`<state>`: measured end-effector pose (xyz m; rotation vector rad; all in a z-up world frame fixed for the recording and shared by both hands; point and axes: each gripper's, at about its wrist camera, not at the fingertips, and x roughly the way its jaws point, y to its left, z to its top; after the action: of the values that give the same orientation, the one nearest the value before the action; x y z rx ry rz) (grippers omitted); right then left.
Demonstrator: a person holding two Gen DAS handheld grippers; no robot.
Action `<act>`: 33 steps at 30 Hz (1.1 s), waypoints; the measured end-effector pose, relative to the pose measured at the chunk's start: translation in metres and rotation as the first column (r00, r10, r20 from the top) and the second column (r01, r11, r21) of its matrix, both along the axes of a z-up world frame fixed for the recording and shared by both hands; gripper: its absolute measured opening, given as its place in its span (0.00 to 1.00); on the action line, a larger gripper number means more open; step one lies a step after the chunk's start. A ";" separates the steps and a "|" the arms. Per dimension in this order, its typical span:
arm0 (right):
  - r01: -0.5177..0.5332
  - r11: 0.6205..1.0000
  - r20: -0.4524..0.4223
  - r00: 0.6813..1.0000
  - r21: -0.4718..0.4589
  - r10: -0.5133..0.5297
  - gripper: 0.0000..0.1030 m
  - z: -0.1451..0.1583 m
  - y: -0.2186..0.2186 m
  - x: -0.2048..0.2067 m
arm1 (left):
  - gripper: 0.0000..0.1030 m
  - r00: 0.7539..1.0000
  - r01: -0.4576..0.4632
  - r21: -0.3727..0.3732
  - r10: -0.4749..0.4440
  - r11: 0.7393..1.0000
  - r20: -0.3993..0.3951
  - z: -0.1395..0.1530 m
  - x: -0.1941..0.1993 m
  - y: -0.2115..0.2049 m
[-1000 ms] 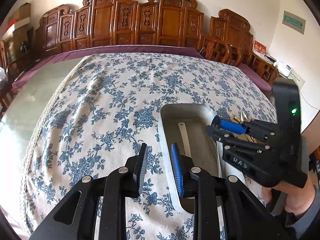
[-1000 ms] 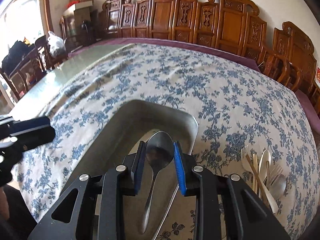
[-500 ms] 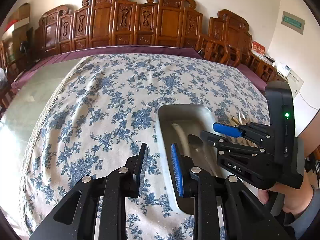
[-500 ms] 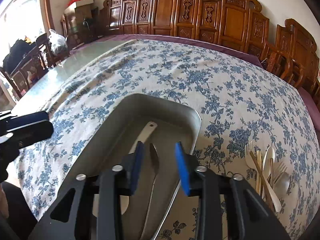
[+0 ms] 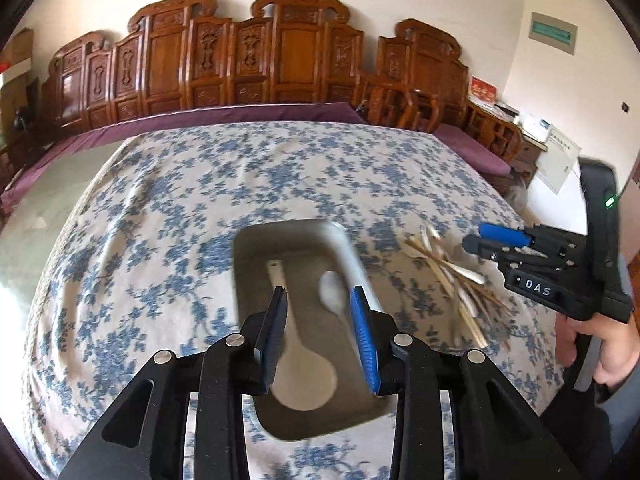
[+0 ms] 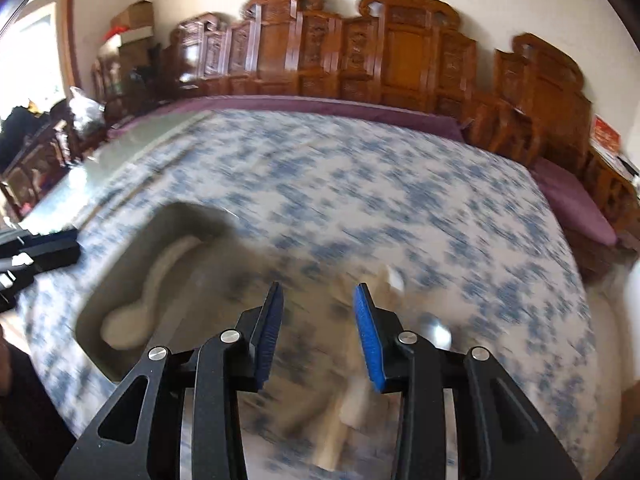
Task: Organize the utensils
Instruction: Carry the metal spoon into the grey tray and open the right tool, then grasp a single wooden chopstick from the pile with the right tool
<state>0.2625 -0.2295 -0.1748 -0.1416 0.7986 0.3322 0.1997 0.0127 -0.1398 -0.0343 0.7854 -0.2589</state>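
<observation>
Both wrist cameras look steeply down, close over the blue-flowered cloth counter (image 5: 248,184), sharing the grey metal tray (image 5: 256,240) (image 6: 176,220).

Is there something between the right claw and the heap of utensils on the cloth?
Nothing visible. The right claw hangs in the air with open, empty jaws beside the heap of utensils; the metal tray lies off to the side.

At the right edge of the left wrist view, the white letters "DAS" stand on the black body of the right hand-held gripper (image 5: 472,240). The green wall sign (image 5: 553,33) in the upper right carries writing too small to read.
</observation>
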 end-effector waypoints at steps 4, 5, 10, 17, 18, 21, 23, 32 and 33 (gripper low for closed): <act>0.062 0.997 -0.050 0.997 -0.040 -0.064 0.38 -0.026 -0.041 -0.002 | 0.31 1.000 0.016 -0.001 -0.016 1.000 0.005 0.000 -0.004 -0.015; 0.072 0.997 -0.060 0.995 -0.043 -0.074 0.38 -0.033 -0.046 -0.003 | 0.31 1.000 0.010 0.001 -0.010 1.000 0.007 -0.001 -0.005 -0.019; 0.094 0.995 -0.108 0.989 -0.037 -0.097 0.38 -0.061 -0.064 -0.005 | 0.32 1.000 0.025 0.013 -0.025 1.000 0.007 -0.006 -0.010 -0.038; 0.061 0.998 -0.142 0.988 -0.027 -0.065 0.33 -0.079 -0.064 -0.013 | 0.32 0.997 0.072 0.029 -0.073 0.997 0.012 -0.014 -0.020 -0.066; 0.062 0.998 -0.142 0.988 -0.026 -0.065 0.33 -0.080 -0.064 -0.015 | 0.32 0.997 0.079 0.033 -0.080 0.996 0.011 -0.015 -0.021 -0.070; 0.058 0.998 -0.142 0.988 -0.012 -0.060 0.27 -0.080 -0.065 -0.019 | 0.32 0.995 0.099 0.043 -0.100 0.994 0.005 -0.018 -0.023 -0.078; 0.050 0.998 -0.140 0.989 -0.022 -0.053 0.23 -0.080 -0.063 -0.021 | 0.32 0.994 0.105 0.052 -0.105 0.993 0.001 -0.020 -0.022 -0.082; -0.018 1.000 -0.097 0.995 0.026 0.020 0.06 -0.068 -0.062 -0.033 | 0.32 0.995 0.099 0.052 -0.098 0.994 -0.019 -0.026 -0.024 -0.084; -0.023 0.999 -0.089 0.996 0.031 0.026 0.06 -0.066 -0.061 -0.035 | 0.32 0.995 0.096 0.051 -0.095 0.994 -0.020 -0.026 -0.025 -0.084</act>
<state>0.2279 -0.2908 -0.2408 -0.1091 0.8807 0.3755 0.1750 -0.0708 -0.1656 0.0500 0.8116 -0.3293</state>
